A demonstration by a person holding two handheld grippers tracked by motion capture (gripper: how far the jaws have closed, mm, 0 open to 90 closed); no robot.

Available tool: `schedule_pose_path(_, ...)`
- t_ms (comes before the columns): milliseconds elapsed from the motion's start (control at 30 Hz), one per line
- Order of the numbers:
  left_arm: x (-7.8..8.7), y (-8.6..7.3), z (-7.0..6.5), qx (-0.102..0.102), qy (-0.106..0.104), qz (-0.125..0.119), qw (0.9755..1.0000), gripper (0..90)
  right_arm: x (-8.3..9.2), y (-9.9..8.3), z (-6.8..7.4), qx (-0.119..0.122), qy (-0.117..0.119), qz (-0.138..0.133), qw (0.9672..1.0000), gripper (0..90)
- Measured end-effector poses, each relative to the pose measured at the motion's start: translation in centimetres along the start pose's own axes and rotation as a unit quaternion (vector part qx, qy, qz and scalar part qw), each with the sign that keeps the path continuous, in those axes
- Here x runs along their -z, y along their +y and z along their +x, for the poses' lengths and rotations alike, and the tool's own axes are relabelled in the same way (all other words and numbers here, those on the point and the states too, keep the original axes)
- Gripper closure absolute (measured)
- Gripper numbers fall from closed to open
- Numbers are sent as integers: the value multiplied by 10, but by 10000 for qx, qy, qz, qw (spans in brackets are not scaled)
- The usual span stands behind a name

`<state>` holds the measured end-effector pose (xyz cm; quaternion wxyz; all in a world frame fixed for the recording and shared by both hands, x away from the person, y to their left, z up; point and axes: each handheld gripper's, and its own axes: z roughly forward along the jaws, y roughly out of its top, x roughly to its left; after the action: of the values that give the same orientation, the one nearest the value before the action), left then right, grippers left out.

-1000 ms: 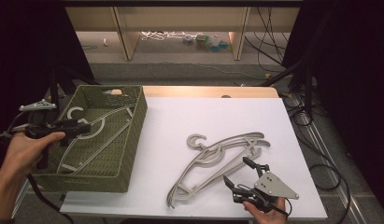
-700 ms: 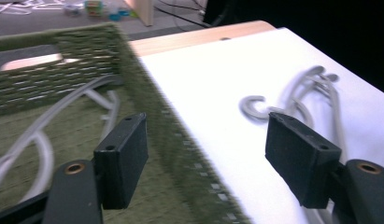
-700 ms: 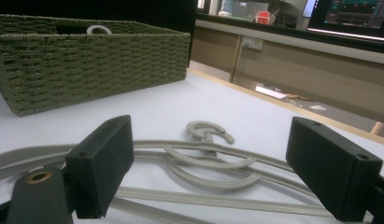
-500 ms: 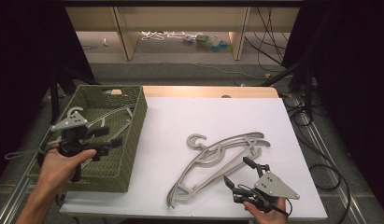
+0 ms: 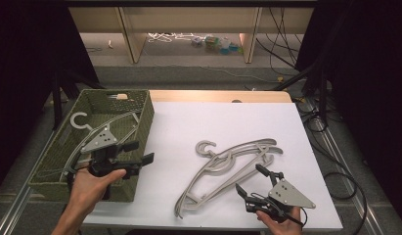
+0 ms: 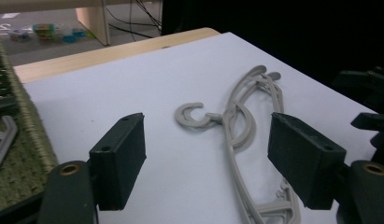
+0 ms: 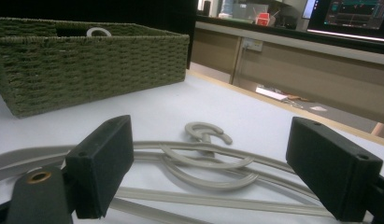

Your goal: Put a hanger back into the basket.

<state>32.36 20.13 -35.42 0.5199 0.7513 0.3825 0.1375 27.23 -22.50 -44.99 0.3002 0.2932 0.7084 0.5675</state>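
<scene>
While my right gripper (image 5: pixel 251 183) sits at the lower right of the high view just as it did a second ago, my left gripper (image 5: pixel 140 154) has crossed from the basket's far left edge to its right rim, at lower left of the frame. Its jaws have just been opening and now stand wide with nothing between them; in the left gripper view they frame bare white sheet (image 6: pixel 133 79) and the hangers (image 6: pixel 236 121) beyond. The right jaws are also wide and hold nothing; in the right gripper view the hangers (image 7: pixel 203 158) lie just ahead of them.

I see the hangers (image 5: pixel 228 164) stacked on the white sheet (image 5: pixel 189 122), right of centre in the high view, hooks toward the upper left, unmoved from the earlier frames. One more hanger (image 5: pixel 86 125) lies inside the basket (image 5: pixel 145 122), its hook near the upper left corner.

That green woven basket stands on the tabletop (image 5: pixel 213 96) at the left, and its right wall lies under my left gripper. Cables (image 5: pixel 335 166) trail along the right edge of the frame, and a shelf with small clutter (image 5: pixel 213 44) sits at top centre.
</scene>
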Motion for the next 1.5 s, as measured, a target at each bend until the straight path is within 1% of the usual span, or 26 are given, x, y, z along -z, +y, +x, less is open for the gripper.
schedule_pose_path(67,-4,-2,-4,30,-26,-29,10000,276,-1,-1,0,25,83,-30,10000,160)
schedule_pose_path(133,-8,-4,-8,53,-65,-20,10000,277,0,-1,0,0,58,14,10000,160)
schedule_pose_path(167,-9,-5,-9,9,-93,-8,10000,277,-1,-1,0,0,80,-29,10000,160)
schedule_pose_path(233,-13,-7,-12,23,-80,-53,10000,278,1,0,0,17,27,39,10000,160)
schedule_pose_path(267,-15,-8,-13,-19,-122,-44,9999,280,1,0,0,-8,7,29,10000,160)
schedule_pose_path(300,-16,-9,-16,43,-156,-17,9999,279,1,0,1,-10,11,23,10000,160)
schedule_pose_path(367,-18,-11,-18,-55,-146,-34,9999,280,0,-1,1,-18,47,-29,10000,160)
schedule_pose_path(467,-23,-16,-27,-29,-139,-43,9999,282,-1,-1,1,-23,60,-24,10000,160)
schedule_pose_path(500,-24,-17,-31,-96,-124,-37,9999,283,-1,0,1,21,54,-26,10000,160)
schedule_pose_path(533,-25,-19,-33,-106,-93,-28,9999,283,1,0,1,26,33,80,10000,160)
schedule_pose_path(567,-28,-20,-37,-159,-147,-19,9998,283,1,0,1,31,30,75,10000,160)
schedule_pose_path(700,-35,-26,-48,-184,-199,-2,9996,286,1,0,1,17,-5,11,10000,160)
schedule_pose_path(800,-40,-30,-55,-202,-264,15,9994,292,1,0,1,31,28,53,10000,160)
schedule_pose_path(833,-42,-30,-55,-339,-297,-32,9990,293,1,0,1,36,26,50,10000,160)
schedule_pose_path(867,-42,-30,-56,-363,-310,-30,9989,292,1,0,1,35,32,79,10000,160)
schedule_pose_path(967,-46,-32,-57,-433,-316,-28,9986,293,-1,-1,1,-24,57,-18,10000,160)
schedule_pose_path(1033,-49,-35,-61,-359,-296,-59,9989,295,0,-1,1,-16,64,17,10000,160)
schedule_pose_path(1067,-50,-36,-61,-393,-304,22,9988,296,1,0,1,25,44,60,10000,160)
schedule_pose_path(1133,-53,-39,-65,-235,-388,83,9989,297,1,0,1,30,34,67,10000,160)
schedule_pose_path(1200,-56,-40,-65,-344,-374,87,9987,297,1,0,1,37,11,29,10000,160)
schedule_pose_path(1267,-60,-41,-67,-296,-356,108,9989,298,1,0,1,29,11,35,10000,160)
schedule_pose_path(1300,-62,-41,-67,-260,-425,159,9986,300,1,0,1,33,24,86,10000,160)
schedule_pose_path(1333,-63,-42,-69,-136,-505,201,9984,302,1,0,1,1,37,52,10000,160)
schedule_pose_path(1400,-68,-42,-68,-166,-493,276,9983,303,1,0,1,28,35,49,10000,160)
schedule_pose_path(1433,-70,-43,-68,-131,-517,306,9981,303,0,-1,1,10,76,1,10000,160)
schedule_pose_path(1500,-72,-43,-67,-128,-490,314,9982,305,1,0,1,34,20,72,10000,160)
